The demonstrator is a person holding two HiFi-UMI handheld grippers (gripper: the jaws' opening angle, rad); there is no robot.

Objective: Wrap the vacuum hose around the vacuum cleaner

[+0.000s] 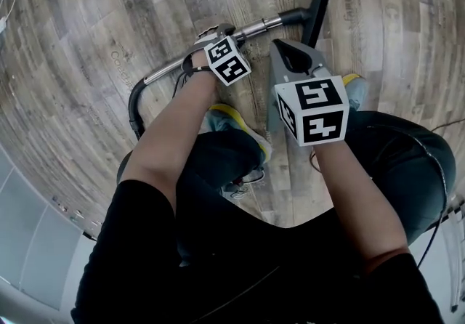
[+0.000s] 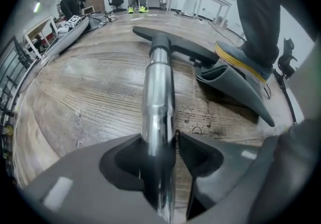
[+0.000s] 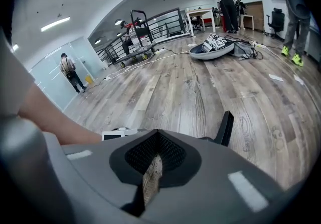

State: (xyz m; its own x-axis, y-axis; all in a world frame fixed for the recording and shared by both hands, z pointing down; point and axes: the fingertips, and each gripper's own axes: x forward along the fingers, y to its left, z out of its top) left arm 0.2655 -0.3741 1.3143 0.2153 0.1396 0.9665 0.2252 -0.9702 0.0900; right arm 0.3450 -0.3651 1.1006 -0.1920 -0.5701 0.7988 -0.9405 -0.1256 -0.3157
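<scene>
L tool (image 2: 169, 140) clamped on vacuum tube (image 2: 158, 87), R tool (image 3: 152, 165) closed, empty

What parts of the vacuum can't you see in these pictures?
Vacuum cleaner body: in no view; in the head view the black hose goes behind the person's arm.
Metal tube: left gripper view, lower end cut off by the bottom edge, past the left gripper.
Nozzle: right gripper view, mostly behind the right gripper.
</scene>
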